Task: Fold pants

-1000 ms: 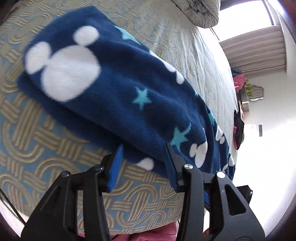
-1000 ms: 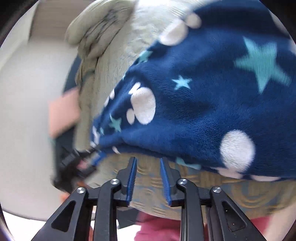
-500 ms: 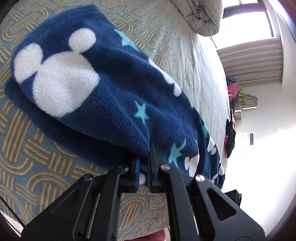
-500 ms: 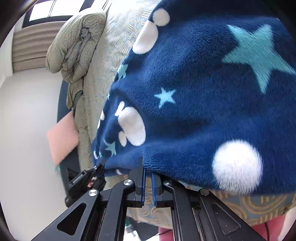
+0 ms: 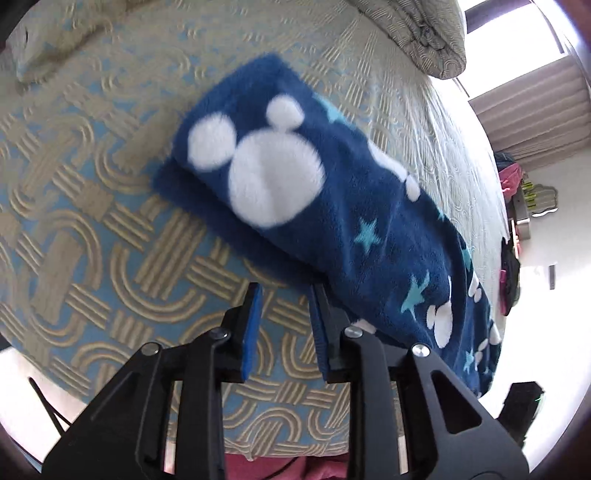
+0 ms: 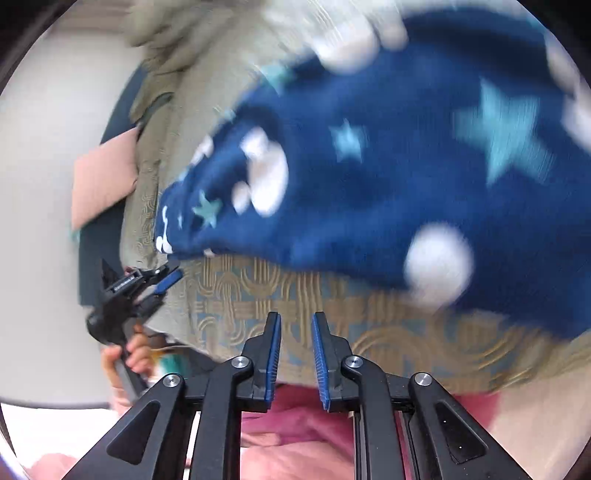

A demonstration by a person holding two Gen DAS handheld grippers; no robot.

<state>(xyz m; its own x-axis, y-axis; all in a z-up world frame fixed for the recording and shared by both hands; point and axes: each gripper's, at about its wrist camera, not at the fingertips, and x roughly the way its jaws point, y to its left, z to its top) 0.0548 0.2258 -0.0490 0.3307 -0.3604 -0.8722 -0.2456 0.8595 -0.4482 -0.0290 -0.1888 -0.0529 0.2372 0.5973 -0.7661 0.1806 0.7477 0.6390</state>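
My left claw (image 5: 284, 295) has its jaws opening, a narrow gap between the blue pads with only the bedspread showing through it; nothing is gripped. Its right fingertip sits just at the near edge of the fleece pants (image 5: 332, 206), and I cannot tell whether it touches. My right claw (image 6: 295, 325) is opening too, jaws parted a little and empty, hovering over the patterned cover just short of the pants' hem.

The pants are dark blue fleece with white mouse-head shapes and pale teal stars. They lie folded into a long band on the bed (image 5: 110, 229), running from the near edge away across the cover, one layer lying over another at the far end. In the right wrist view they (image 6: 406, 177) are smeared by motion blur.

The bed wears a blue and tan bedspread of woven arcs. A rolled quilt (image 5: 417, 33) lies beyond the pants. My left hand (image 6: 129, 354) shows in the right view, gripping its handle beside the bed's edge.
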